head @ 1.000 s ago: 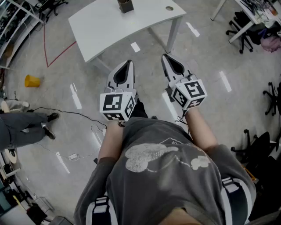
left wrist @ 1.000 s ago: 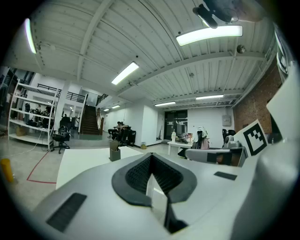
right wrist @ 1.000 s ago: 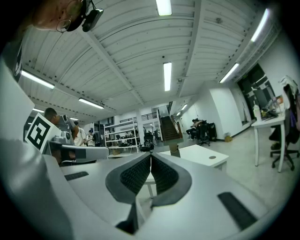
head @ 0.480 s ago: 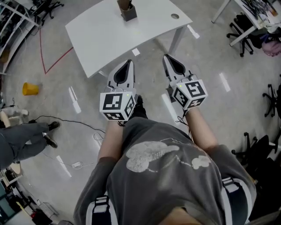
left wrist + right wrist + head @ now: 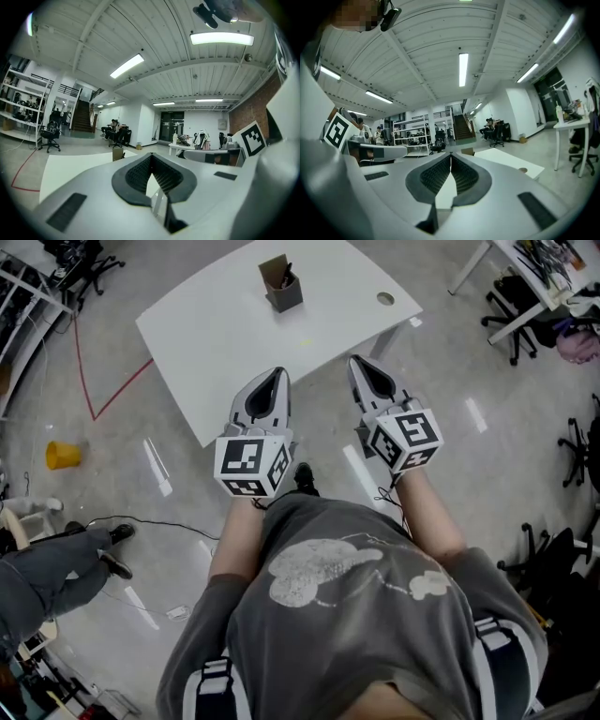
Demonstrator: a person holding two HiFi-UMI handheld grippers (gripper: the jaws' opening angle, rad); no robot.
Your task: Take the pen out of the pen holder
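A brown and grey pen holder stands on the far part of a white table, with a dark pen sticking out of it. Both grippers are held level in front of the person, short of the table's near edge. My left gripper is shut and holds nothing. My right gripper is shut too, with nothing in it. In the left gripper view the pen holder shows small and far beyond the closed tips. The right gripper view has the pen holder just right of its tips.
The table has a round cable hole near its right corner. On the grey floor are a yellow object, a red line and a cable. Someone's legs are at the left. Office chairs and another desk stand at the right.
The table and pen holder have come nearer and lower in the head view as the person walks toward them. Both grippers stay shut, held out in front.
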